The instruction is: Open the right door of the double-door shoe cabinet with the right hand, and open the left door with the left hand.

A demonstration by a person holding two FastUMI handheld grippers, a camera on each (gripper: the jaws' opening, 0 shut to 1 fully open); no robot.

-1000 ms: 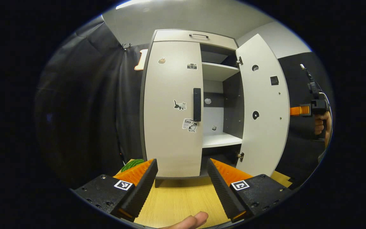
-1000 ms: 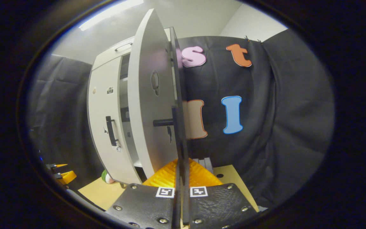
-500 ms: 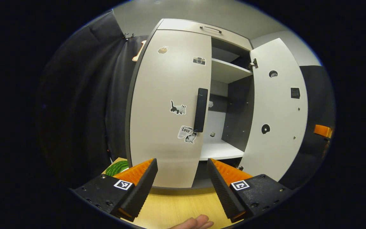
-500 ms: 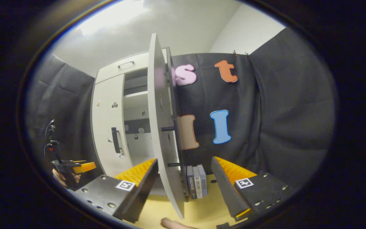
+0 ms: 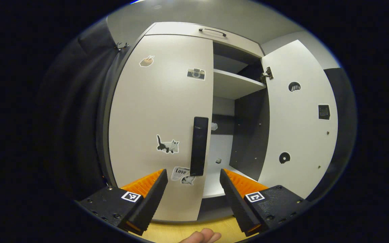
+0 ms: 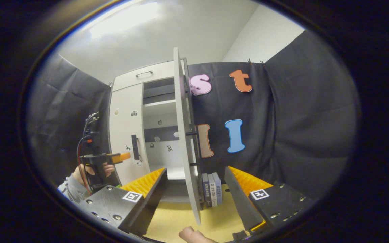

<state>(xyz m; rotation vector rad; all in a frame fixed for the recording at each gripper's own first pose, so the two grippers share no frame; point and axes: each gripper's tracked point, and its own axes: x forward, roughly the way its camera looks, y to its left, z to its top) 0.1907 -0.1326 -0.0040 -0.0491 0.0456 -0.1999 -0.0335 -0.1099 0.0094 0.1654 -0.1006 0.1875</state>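
The shoe cabinet's left door (image 5: pixel 154 128) is closed, with stickers on it and a black upright handle (image 5: pixel 199 145) at its right edge. My left gripper (image 5: pixel 193 172) is open just below and in front of that handle, touching nothing. The right door (image 5: pixel 299 125) stands swung wide, and pale shelves (image 5: pixel 235 84) show inside. In the right gripper view that door (image 6: pixel 185 135) is edge-on, straight ahead of my open right gripper (image 6: pixel 195 170), which is apart from it. The left gripper (image 6: pixel 126 156), held by a hand (image 6: pixel 91 168), points at the left door's handle (image 6: pixel 134 147).
The cabinet stands on a light wooden table (image 6: pixel 174 219). A few upright books (image 6: pixel 212 189) sit beside the cabinet behind the open door. A drawer with a thin handle (image 5: pixel 212 31) tops the cabinet. A fingertip (image 5: pixel 203 235) shows under my left gripper. Black cloth walls surround the booth.
My right gripper has let go of the right door's handle, opened and drawn back. My left gripper has moved closer to the left door, so its handle now sits just above the fingers.
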